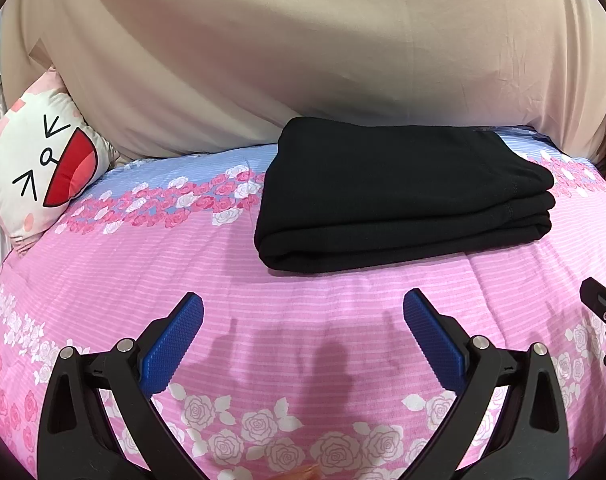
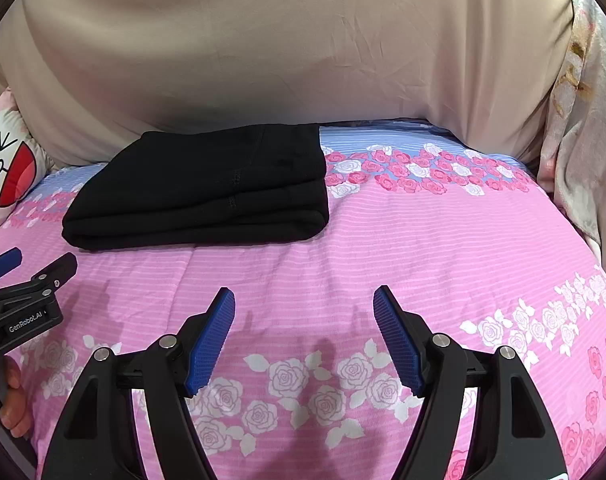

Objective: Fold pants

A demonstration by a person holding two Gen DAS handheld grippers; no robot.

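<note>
In the left wrist view, the left gripper is seen with its jaws spread wide and nothing held between the blue ribbed pads; only the pink rose-print bedspread lies beneath them. The black pants are found ahead and slightly right of the gripper, apart from it, stacked in several flat layers near the far edge of the bed, just in front of a beige sheet draped behind. A cartoon-face cushion is propped at the far left, and part of the right gripper is visible at the right border. In the right wrist view, the right gripper is likewise shown wide open and empty over the bedspread, with the pants ahead and to the left, not touched by either tool. The left gripper is seen at the left edge, held by the person's hand; the lettering "GenRobot.AI" can be read on its body. No other writing is legible. The folding is judged to be complete or nearly so, the bundle being compact and squared. If any move remains, it is judged to be a light pressing or squaring of the layers, for which a low approach is required without the upper folds being dragged.
</note>
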